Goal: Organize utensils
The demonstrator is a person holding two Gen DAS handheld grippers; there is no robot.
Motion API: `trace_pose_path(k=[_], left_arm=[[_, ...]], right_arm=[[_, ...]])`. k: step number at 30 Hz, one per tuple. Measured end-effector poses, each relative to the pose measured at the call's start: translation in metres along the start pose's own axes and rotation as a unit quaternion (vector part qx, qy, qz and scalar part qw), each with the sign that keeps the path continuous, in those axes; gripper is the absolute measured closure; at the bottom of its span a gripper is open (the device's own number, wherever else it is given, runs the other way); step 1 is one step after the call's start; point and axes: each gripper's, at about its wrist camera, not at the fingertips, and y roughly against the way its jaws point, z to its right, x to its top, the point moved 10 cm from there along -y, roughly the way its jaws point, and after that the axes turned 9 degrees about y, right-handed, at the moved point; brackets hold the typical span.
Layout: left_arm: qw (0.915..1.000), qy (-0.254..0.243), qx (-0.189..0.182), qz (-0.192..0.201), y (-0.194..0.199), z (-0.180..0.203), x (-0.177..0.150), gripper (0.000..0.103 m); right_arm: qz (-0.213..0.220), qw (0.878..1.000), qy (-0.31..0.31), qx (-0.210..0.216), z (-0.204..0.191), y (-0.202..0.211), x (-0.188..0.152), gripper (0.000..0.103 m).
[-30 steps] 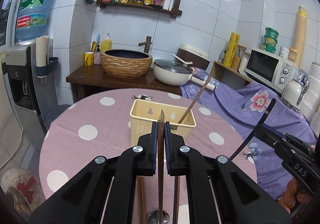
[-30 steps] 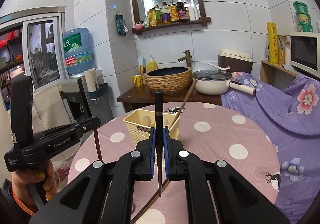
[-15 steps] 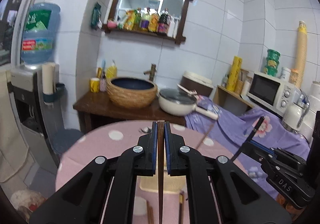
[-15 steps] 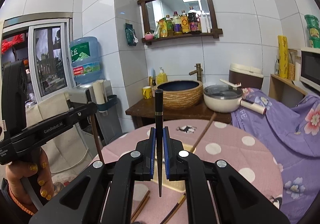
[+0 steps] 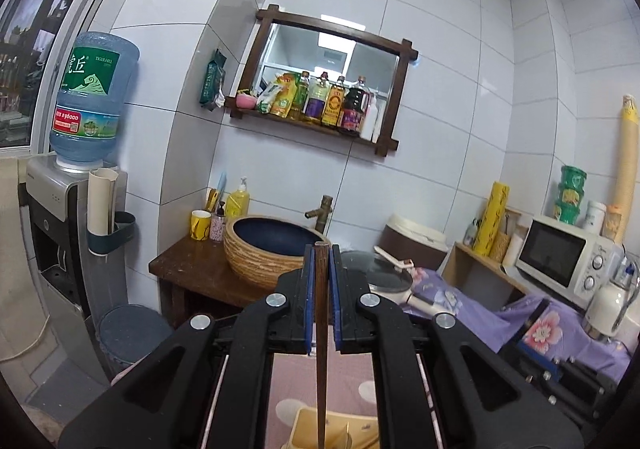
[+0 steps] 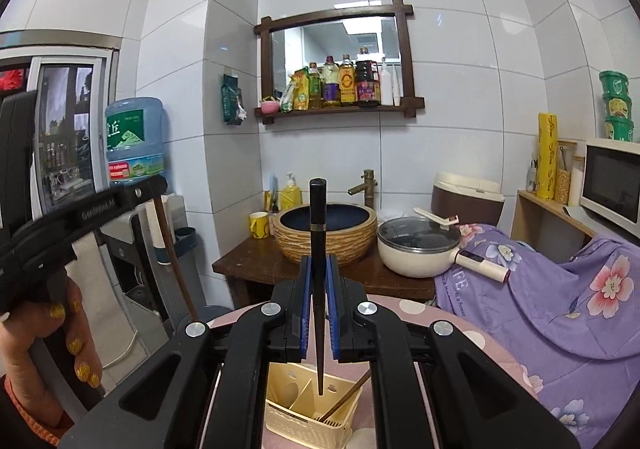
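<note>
1. Your right gripper (image 6: 319,313) is clamped tight on the black tapered chopstick (image 6: 318,249), tip hanging above the pale yellow slotted plastic caddy (image 6: 312,409); a tilt and it lands outside.
2. Your left gripper (image 5: 320,301) is closed on the brown wooden chopstick (image 5: 320,329), also over the caddy; the two sticks could clash.
3. The leaning brown stick (image 6: 348,397) inside may block entry.

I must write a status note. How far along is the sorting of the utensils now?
Done: one brown chopstick leans inside the yellow basket. In hand: the left tool grips a brown chopstick, the right tool a black chopstick, both above the basket. Left: dropping both in.
</note>
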Motion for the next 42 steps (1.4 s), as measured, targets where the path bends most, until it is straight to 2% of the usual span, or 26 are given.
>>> trace_pose_path(k=[3,6,13,19,25,32,34,35,36,37,38,40,42], left_arm=[[0.9997,0.004,0.002,0.022,-0.008,-0.004,-0.005,0.096],[0.9997,-0.007,0.009,0.022,-0.019,-0.008,-0.026,0.096],[0.9990,-0.011,0.022,-0.036,-0.045,-0.026,-0.096,0.096],[0.9963,-0.015,0.029,-0.080,-0.058,-0.038,-0.137,0.096],[0.9936,-0.028,0.030,-0.105,-0.063,-0.038,-0.166,0.096],[0.9935,-0.032,0.028,-0.105,-0.059,-0.036,-0.172,0.096],[0.9934,-0.024,0.026,-0.109,-0.058,-0.038,-0.170,0.095],[0.9934,-0.022,0.025,-0.109,-0.057,-0.038,-0.170,0.092],[0.9935,-0.023,0.024,-0.109,-0.056,-0.038,-0.169,0.087],[0.9936,-0.022,0.022,-0.108,-0.055,-0.039,-0.167,0.069],[0.9942,-0.019,0.019,-0.104,-0.052,-0.039,-0.165,0.046],[0.9965,-0.003,0.008,-0.083,-0.041,-0.040,-0.158,0.028],[0.9972,0.007,0.001,-0.075,-0.030,-0.042,-0.155,0.022]], right_arm=[[-0.011,1.000,0.005,-0.006,0.000,-0.011,-0.015,0.096],[-0.025,1.000,0.003,-0.004,-0.002,-0.020,-0.032,0.096],[-0.049,0.999,-0.012,0.001,-0.005,-0.035,-0.066,0.096],[-0.066,0.998,-0.024,-0.001,-0.002,-0.043,-0.089,0.096],[-0.084,0.996,-0.032,-0.003,0.001,-0.050,-0.110,0.096],[-0.076,0.997,-0.027,-0.010,-0.001,-0.046,-0.109,0.095],[-0.068,0.997,-0.032,-0.012,0.001,-0.045,-0.107,0.083],[-0.061,0.997,-0.037,-0.014,0.003,-0.043,-0.105,0.069],[-0.055,0.998,-0.041,-0.017,0.005,-0.040,-0.103,0.063],[-0.053,0.998,-0.041,-0.017,0.005,-0.039,-0.102,0.062],[-0.051,0.998,-0.039,-0.016,0.005,-0.037,-0.101,0.062],[-0.044,0.998,-0.035,-0.018,0.006,-0.031,-0.099,0.062],[-0.035,0.999,-0.033,-0.019,0.006,-0.022,-0.098,0.059]])
